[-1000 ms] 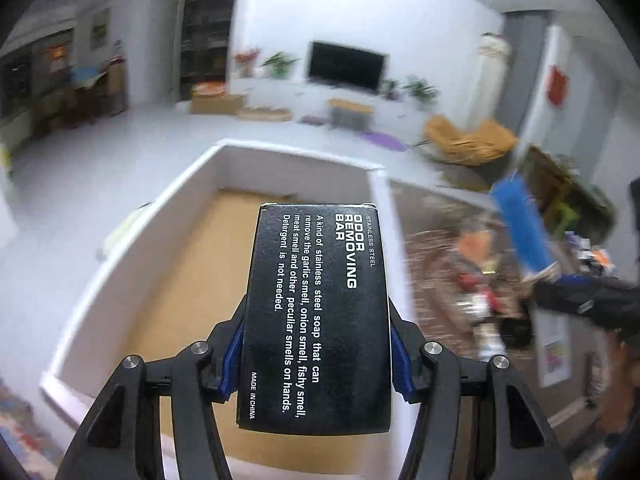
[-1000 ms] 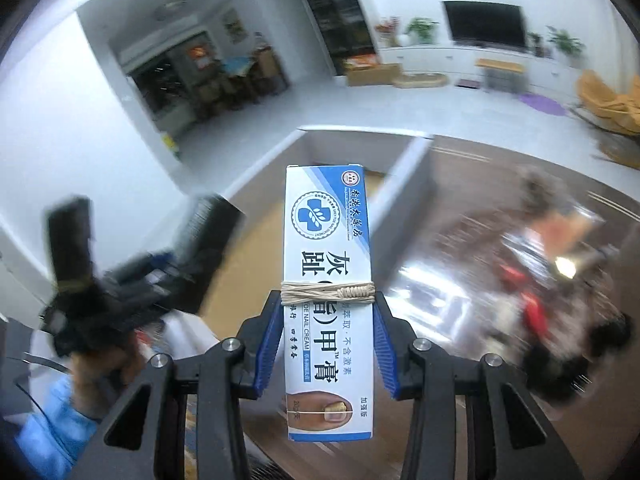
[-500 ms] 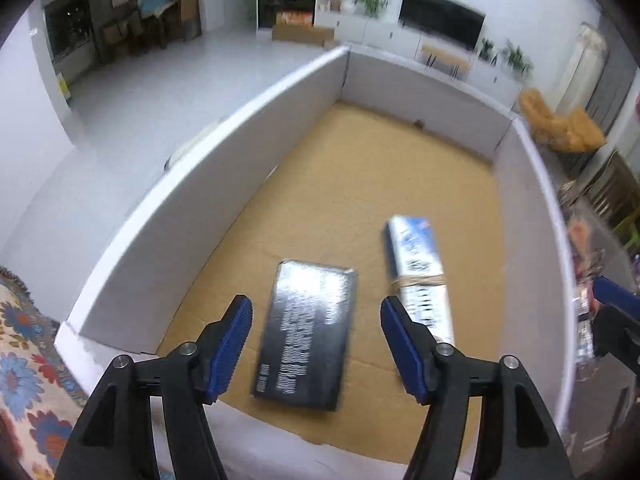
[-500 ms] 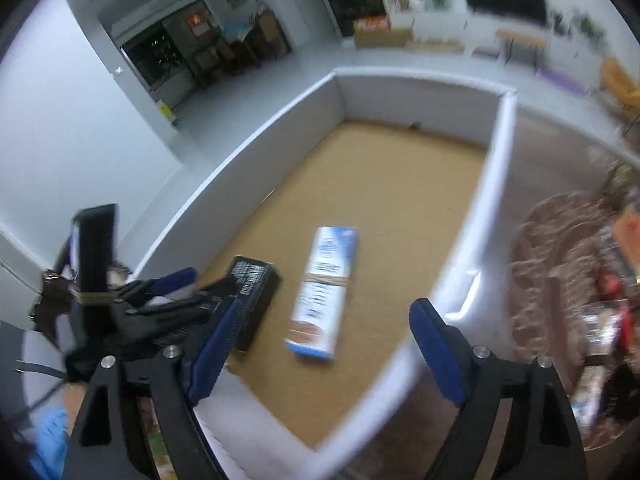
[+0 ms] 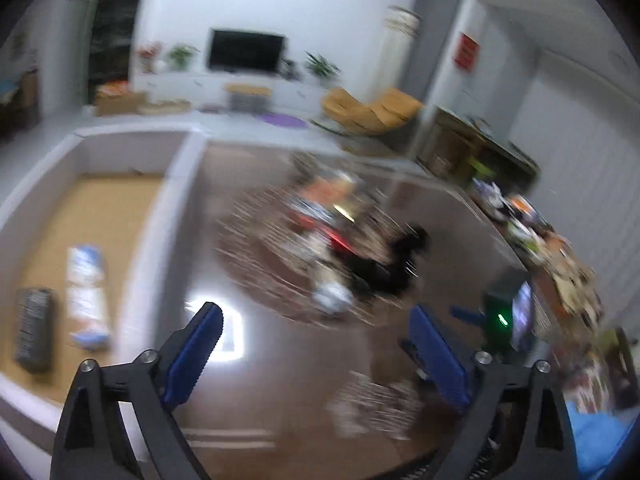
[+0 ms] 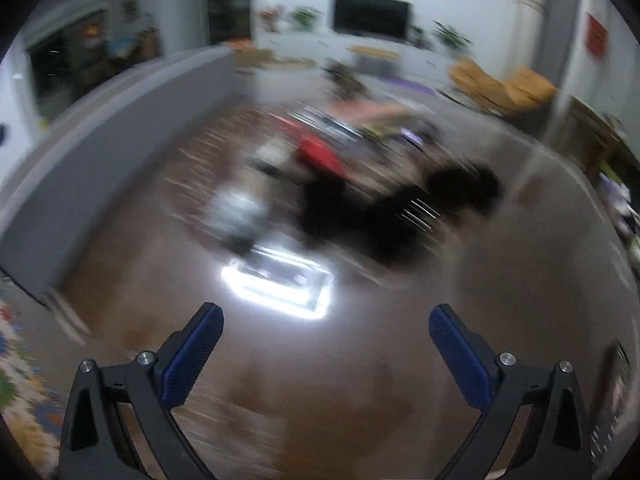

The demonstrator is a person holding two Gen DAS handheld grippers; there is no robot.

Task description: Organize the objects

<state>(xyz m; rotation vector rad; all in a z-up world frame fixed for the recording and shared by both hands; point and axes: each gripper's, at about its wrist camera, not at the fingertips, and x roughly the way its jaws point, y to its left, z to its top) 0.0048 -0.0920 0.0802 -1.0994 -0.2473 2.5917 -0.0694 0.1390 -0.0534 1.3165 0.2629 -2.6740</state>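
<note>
Glossy brown counter [image 5: 280, 420]: black box [image 5: 34, 328] and blue-white carton [image 5: 86, 292] lie flat in the tray [image 5: 176, 184], so your left claw [image 5: 316, 348] and right claw [image 6: 326, 344], jaws just opened wide and empty, face the blurred pile [image 6: 320, 184], probably for the next pick.

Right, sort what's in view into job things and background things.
Job:
black box and blue-white box, both lying in the white bin
blurred pile on the table
left gripper and right gripper, both open, empty

Background:
TV
yellow chair
plants
</note>
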